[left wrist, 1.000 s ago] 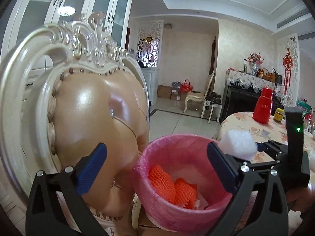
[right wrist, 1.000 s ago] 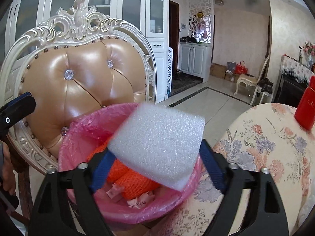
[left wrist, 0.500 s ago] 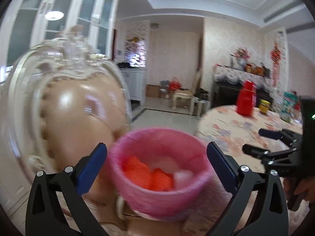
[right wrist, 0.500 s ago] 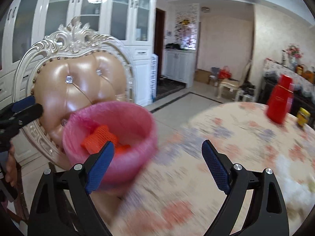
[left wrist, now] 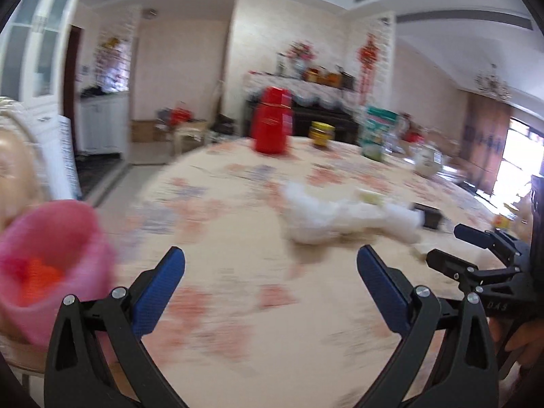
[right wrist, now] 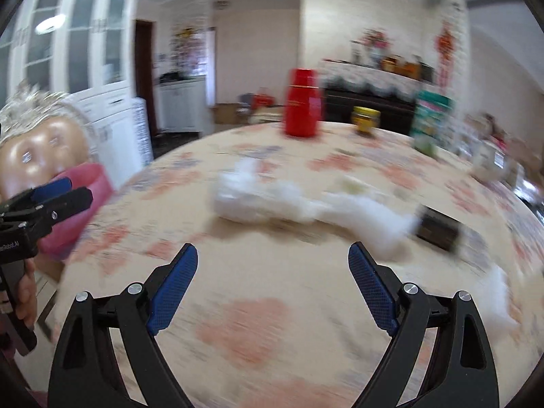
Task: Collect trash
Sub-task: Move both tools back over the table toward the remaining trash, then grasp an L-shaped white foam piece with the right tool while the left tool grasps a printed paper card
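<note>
Trash, soft white foam that looks light and squashable, awaits on the counter, best pinched mid-clump by either gripper's spread, empty jaws.

A table under a floral cloth is seen, blurred. On its far side a red flask, a yellow-lidded jar and a green carton are set. A dark box lies nearer. A padded chair is noted at left.
</note>
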`<act>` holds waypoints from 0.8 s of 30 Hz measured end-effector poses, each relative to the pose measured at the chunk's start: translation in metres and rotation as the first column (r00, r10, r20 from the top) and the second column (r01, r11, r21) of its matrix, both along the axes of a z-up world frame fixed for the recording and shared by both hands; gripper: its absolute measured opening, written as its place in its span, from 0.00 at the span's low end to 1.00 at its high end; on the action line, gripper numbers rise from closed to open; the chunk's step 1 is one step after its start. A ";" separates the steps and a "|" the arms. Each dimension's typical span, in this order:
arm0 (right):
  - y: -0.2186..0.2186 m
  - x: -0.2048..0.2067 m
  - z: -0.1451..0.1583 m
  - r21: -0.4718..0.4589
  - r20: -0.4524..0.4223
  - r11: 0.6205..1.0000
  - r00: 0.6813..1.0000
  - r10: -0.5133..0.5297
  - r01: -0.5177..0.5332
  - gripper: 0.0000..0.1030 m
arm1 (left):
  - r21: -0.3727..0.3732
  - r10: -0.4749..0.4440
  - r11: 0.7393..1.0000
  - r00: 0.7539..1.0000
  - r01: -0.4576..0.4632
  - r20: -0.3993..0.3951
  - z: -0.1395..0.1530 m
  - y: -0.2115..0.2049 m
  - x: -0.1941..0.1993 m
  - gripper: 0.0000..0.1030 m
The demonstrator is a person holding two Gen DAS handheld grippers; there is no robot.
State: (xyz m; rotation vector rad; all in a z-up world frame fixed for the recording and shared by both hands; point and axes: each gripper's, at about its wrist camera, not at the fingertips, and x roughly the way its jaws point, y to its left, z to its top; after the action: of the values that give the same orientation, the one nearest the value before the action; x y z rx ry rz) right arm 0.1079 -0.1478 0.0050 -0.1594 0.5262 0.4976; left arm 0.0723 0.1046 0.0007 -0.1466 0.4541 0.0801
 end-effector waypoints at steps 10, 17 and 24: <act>-0.149 0.028 -0.008 0.020 -0.050 0.929 0.928 -0.368 0.370 0.83 | 0.024 -0.251 0.967 0.965 0.254 -0.082 -0.021 -0.134 0.082 0.95; -0.197 0.070 -0.041 -0.018 -0.179 0.881 0.865 -0.468 0.473 0.83 | 0.053 -0.309 0.945 0.934 0.322 -0.178 -0.039 -0.184 0.131 0.95; -0.205 0.080 -0.057 0.001 -0.246 0.884 0.857 -0.453 0.468 0.83 | 0.021 -0.342 0.933 0.901 0.360 -0.269 -0.054 -0.202 0.166 0.95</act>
State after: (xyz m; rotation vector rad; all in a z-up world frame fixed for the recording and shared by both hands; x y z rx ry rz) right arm 0.1877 -0.3527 -0.0516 0.0897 0.7603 0.0583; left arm 0.2384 -0.0972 -0.0532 0.0181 0.7350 -0.2436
